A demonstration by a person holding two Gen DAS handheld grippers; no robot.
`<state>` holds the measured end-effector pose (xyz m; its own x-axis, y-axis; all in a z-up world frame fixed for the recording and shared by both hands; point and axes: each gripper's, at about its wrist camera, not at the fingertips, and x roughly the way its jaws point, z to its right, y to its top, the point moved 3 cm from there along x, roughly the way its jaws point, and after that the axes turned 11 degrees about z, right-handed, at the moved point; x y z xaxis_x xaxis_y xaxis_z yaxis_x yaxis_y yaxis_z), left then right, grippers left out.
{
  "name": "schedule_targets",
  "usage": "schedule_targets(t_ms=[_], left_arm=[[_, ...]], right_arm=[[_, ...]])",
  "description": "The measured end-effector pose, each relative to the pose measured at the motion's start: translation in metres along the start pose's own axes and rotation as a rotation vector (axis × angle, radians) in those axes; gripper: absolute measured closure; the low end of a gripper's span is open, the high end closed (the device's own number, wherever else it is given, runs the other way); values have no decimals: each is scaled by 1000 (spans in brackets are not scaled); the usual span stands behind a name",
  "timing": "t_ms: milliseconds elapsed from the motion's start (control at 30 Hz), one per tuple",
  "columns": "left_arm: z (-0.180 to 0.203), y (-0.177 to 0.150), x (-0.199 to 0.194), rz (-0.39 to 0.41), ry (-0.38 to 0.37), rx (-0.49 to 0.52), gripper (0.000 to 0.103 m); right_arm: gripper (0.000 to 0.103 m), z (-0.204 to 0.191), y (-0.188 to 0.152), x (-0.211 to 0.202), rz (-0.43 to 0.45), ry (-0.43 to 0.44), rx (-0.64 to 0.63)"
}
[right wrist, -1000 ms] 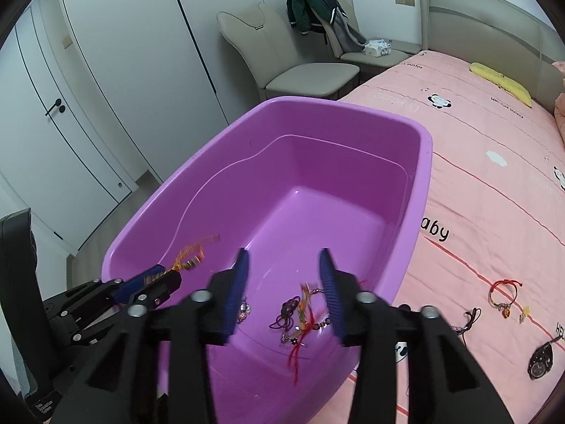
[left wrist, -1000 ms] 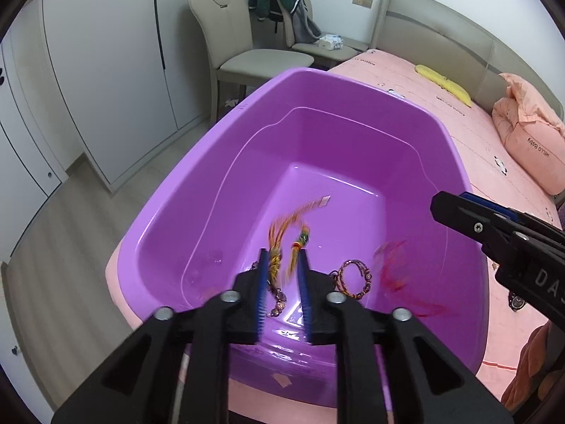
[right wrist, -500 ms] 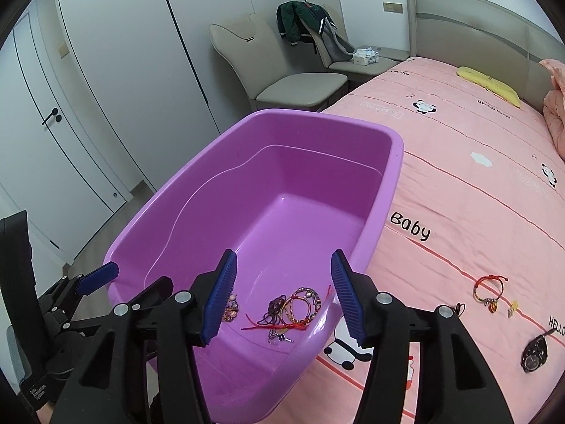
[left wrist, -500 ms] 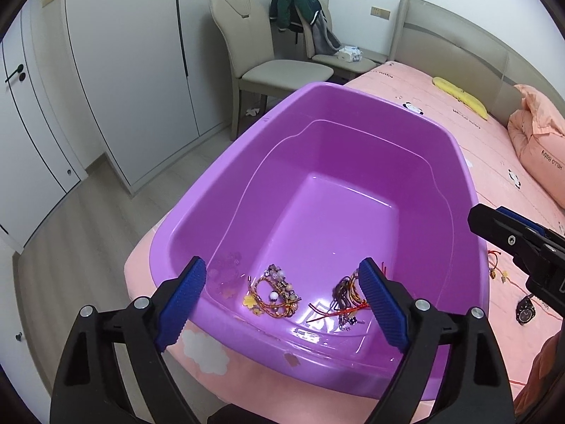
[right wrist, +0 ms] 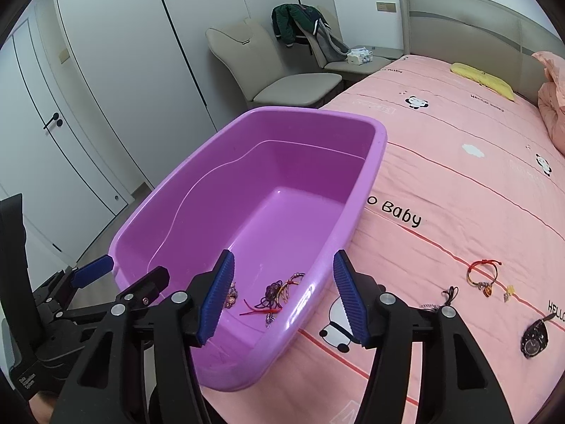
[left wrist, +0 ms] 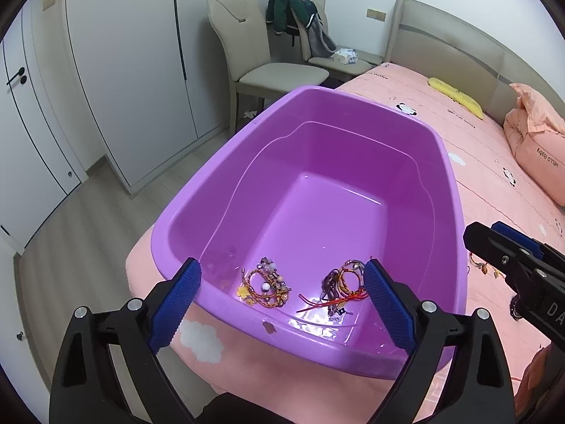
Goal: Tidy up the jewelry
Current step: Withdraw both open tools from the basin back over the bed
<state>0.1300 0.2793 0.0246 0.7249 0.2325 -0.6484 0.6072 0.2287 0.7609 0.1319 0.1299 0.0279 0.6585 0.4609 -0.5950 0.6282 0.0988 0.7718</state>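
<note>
Pink bed (right wrist: 459,183) holds a purple tub (right wrist: 367,176) with bracelets (left wrist: 268,288) in its near end. Both claws, left (left wrist: 282,304) and right (right wrist: 282,296), gape empty. A red bracelet (right wrist: 482,274) and a watch (right wrist: 535,341) lie near the bed's front edge, closest to the right claw.

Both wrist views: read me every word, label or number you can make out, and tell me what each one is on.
"o Baby" on the pink bedsheet, its first letters hidden behind the purple tub.
"HELLO" on the sheet's right edge, cut off.
"DA" on the right gripper's body, cut off.
Mirrored print on the pink pillow, unreadable.
Left gripper's label: too small.
</note>
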Motion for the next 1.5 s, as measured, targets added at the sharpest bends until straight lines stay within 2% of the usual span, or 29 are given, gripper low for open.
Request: schedule_targets(t_ms=[533, 900, 1233, 1500], left_arm=[[30, -10, -27, 16, -23, 42, 8], [65, -21, -48, 36, -70, 89, 7], [101, -38, -65, 48, -135, 145, 7], [136, -59, -73, 43, -199, 158, 7]], right_arm=[[36, 28, -22, -37, 15, -16, 46], [31, 59, -38, -72, 47, -69, 86], [31, 93, -74, -104, 73, -110, 164], [31, 140, -109, -140, 102, -182, 239]])
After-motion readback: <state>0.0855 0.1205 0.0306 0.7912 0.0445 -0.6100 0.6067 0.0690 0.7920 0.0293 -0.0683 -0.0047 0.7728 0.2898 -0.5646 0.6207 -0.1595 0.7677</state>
